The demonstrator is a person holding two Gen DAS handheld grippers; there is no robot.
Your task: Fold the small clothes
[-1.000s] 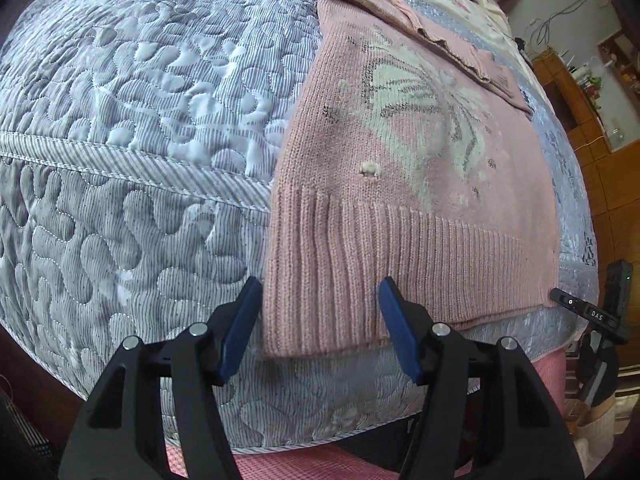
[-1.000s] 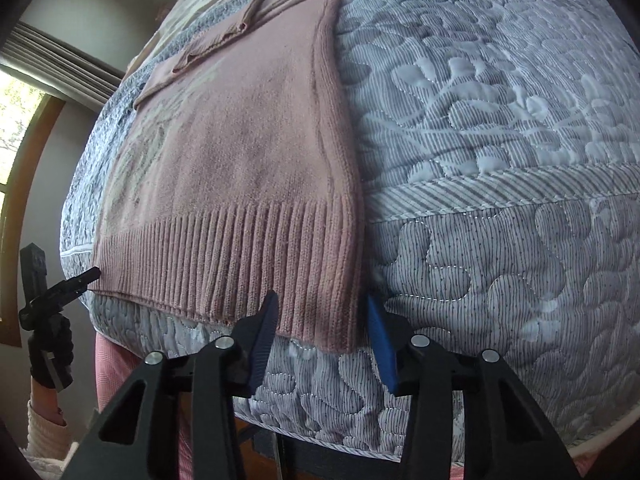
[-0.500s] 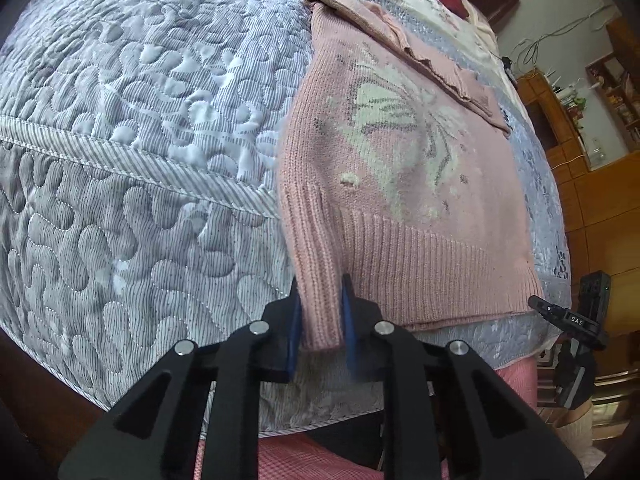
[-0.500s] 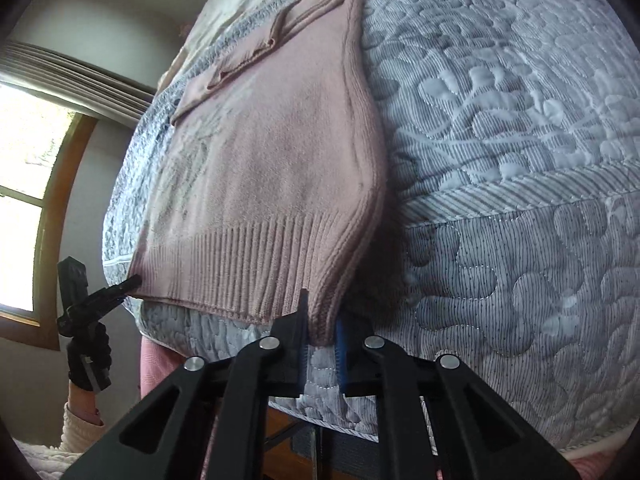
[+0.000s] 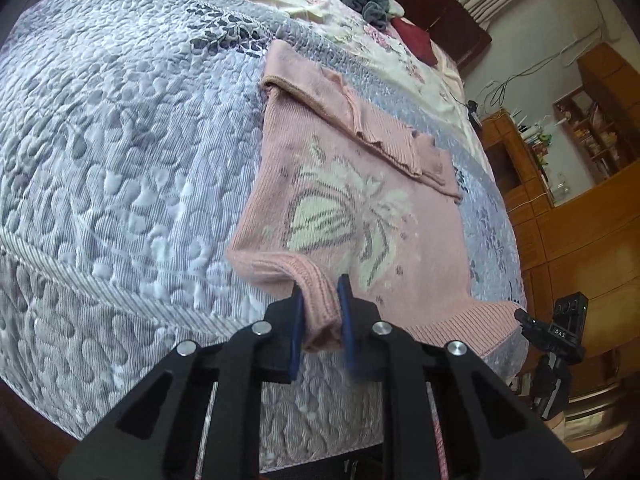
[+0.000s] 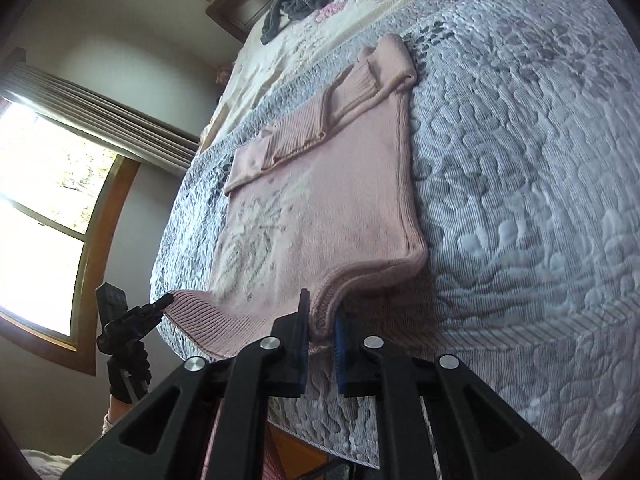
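Left wrist view: both tongs [image 5: 320, 316] [image 6: 321, 322] pinch the pink knit sweater's [image 5: 360, 216] ribbed hem over quilted bedspread [image 5: 120, 160].

A home bedroom.
A quilted bed [image 5: 120, 184] with wooden headboard [image 5: 452, 20], curtained window [image 6: 44, 216] and cluttered wooden shelves [image 5: 592, 136] shows it.

Sweater [image 5: 360, 216] hem corners are pinched inside each tool, so the fabric between the pads is hidden: left tool [image 5: 320, 316], right tool [image 6: 321, 320]. Sleeves are folded across the chest, covering the neckline. Bed [image 5: 120, 160] is cut off by the frame edges. Shelf items [image 5: 592, 136] are too small to identify. Window [image 6: 36, 216] is blown out.
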